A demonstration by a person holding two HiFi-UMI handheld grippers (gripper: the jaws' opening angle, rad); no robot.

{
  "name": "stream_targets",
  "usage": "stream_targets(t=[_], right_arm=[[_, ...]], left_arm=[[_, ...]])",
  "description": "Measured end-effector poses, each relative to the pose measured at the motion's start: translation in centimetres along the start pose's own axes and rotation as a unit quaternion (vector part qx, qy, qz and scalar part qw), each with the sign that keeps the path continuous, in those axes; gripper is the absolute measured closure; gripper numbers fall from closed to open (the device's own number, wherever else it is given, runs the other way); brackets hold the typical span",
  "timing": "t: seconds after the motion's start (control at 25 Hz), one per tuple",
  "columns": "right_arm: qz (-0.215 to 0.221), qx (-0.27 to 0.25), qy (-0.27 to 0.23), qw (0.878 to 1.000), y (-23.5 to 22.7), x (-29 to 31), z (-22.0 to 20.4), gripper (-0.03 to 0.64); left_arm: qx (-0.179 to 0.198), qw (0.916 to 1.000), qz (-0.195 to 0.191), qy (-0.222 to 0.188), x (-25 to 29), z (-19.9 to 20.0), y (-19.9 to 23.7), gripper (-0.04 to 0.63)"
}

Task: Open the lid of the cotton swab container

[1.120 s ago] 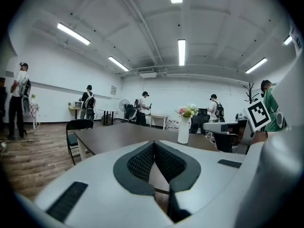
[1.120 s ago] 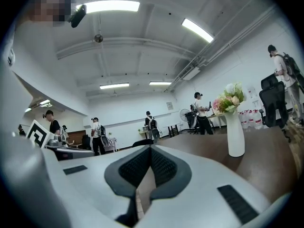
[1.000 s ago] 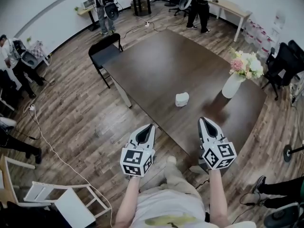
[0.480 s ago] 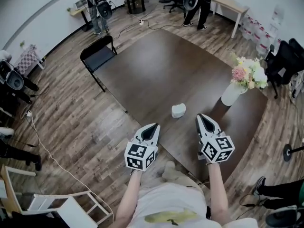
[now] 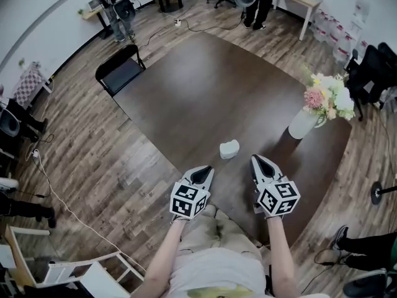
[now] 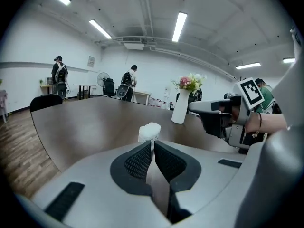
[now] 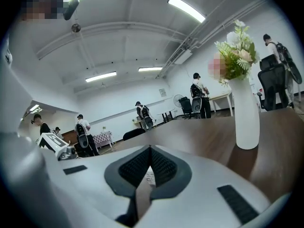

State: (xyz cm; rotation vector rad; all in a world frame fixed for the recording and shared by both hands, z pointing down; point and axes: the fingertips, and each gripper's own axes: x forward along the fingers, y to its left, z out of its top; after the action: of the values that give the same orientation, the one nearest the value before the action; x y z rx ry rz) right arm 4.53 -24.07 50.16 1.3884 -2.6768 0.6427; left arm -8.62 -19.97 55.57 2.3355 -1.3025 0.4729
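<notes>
A small white cotton swab container [image 5: 229, 149] stands with its lid on near the front edge of the dark wooden table [image 5: 211, 92]. My left gripper [image 5: 205, 171] hovers just short of the table edge, below and left of the container, jaws shut and empty. In the left gripper view the container [image 6: 149, 131] shows straight ahead beyond the left gripper [image 6: 153, 145]. My right gripper [image 5: 256, 160] is over the table to the container's right, also shut with nothing held. In the right gripper view only a white sliver shows behind the closed right gripper [image 7: 150, 152].
A white vase of flowers [image 5: 306, 120] stands at the table's right side. A black chair [image 5: 120, 71] is at the far left corner. Several people and office chairs stand at the room's far end. A cable runs over the wood floor at left.
Both grippers have moved forward and down toward the table and closer to the container. The head view has shifted, so the container now sits nearer the grippers. Jaws stayed shut.
</notes>
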Motion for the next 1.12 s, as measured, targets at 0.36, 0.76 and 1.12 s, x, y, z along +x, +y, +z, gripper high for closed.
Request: stream_targets(t=[0.36,0.76,1.12], right_arm=[[-0.033,0.02,0.021,0.999,-3.0,0.9,-1.8,0.595],[-0.043,0.026,0.037,0.998,-4.1,2.1,-3.3,0.595],[-0.058,0.041,0.043,0.997,-5.2,1.6,-4.2,0.595]], left_arm=[[0.023,0.9982,-0.04,0.039,5.8,-1.3,1.3,0.533],[0.072,0.9913,-0.08,0.076,10.6,-2.2,1.0,0.316],[0.129,0.9835,-0.092,0.088,13.2,-2.0,0.8,0.314]])
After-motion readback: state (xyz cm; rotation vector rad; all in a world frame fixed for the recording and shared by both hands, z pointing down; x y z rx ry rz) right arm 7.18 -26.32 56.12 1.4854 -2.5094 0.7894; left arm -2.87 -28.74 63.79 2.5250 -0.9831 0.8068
